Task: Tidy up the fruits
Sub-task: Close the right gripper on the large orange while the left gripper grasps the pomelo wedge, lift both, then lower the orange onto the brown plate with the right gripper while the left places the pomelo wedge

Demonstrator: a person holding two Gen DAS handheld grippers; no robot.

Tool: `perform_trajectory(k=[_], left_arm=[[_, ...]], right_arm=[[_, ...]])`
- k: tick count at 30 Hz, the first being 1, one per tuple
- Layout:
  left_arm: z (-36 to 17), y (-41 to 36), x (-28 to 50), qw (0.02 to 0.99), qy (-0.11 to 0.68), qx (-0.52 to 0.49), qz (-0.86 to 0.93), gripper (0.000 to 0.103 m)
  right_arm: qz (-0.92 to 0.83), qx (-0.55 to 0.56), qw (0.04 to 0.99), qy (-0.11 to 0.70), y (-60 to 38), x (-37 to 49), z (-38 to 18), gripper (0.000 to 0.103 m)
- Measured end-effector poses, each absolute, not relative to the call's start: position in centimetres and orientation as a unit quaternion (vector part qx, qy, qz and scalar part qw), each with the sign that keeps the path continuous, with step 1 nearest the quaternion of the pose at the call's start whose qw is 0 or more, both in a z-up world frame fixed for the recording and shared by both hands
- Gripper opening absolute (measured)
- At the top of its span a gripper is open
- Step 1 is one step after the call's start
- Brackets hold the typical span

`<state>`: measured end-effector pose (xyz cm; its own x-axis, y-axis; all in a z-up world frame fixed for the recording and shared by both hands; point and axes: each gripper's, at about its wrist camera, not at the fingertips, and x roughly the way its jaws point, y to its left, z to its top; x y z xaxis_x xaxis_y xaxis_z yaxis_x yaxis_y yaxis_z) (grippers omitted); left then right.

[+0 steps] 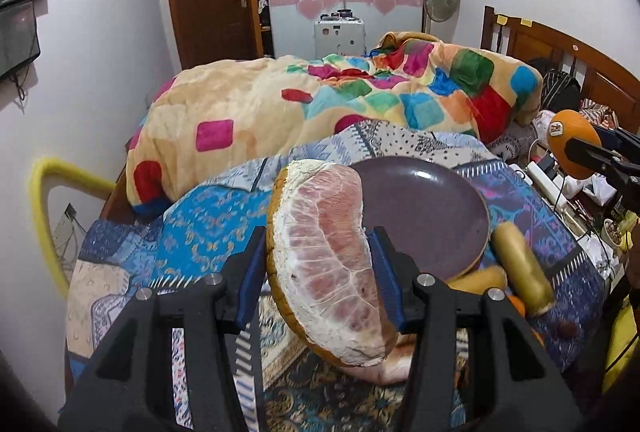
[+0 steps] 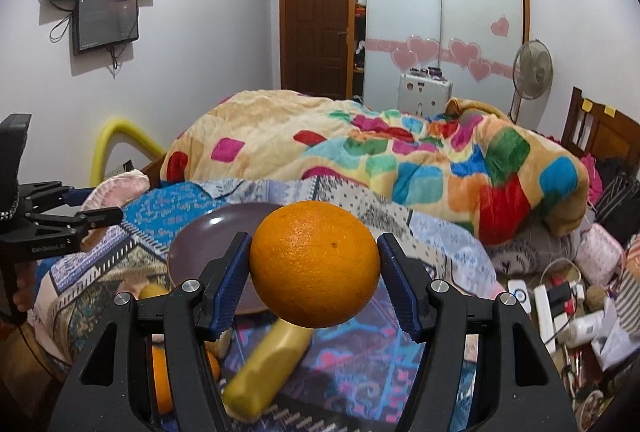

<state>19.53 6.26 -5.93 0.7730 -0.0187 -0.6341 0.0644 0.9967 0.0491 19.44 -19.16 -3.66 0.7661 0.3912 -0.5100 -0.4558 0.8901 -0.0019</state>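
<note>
Left wrist view: the left tongs (image 1: 320,272) are clamped on a pomelo wedge (image 1: 328,256), lifted above the bed (image 1: 192,232) just before the empty purple plate (image 1: 424,212), likely its destination.

Right wrist view: the right tongs (image 2: 316,272) grip an orange (image 2: 316,264) by its sides, raised over the plate's near edge.

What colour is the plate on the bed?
The plate is a dull purple-brown, plain with no pattern. It shows best in the left wrist view.

Each black hand-held gripper (image 1: 320,272) has blue ribbed pads (image 2: 228,284) and silver screws (image 1: 425,278).
</note>
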Motion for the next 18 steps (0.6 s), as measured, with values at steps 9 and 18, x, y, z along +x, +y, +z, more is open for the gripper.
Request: perform_trajectory(k=[9,18], left_arm=[[-6.2,4.9,22.8,0.940,0.337,0.042,-0.031,0.051],[-7.7,4.7,25.9,0.935,0.353,0.035,-0.033,0.051]], right_arm=[[0.237,-0.070,0.936,0.250,-17.1,21.9,-3.7,0.061],[0.247,-0.076,0.930,0.263,-15.1,24.6,-5.3,0.061]])
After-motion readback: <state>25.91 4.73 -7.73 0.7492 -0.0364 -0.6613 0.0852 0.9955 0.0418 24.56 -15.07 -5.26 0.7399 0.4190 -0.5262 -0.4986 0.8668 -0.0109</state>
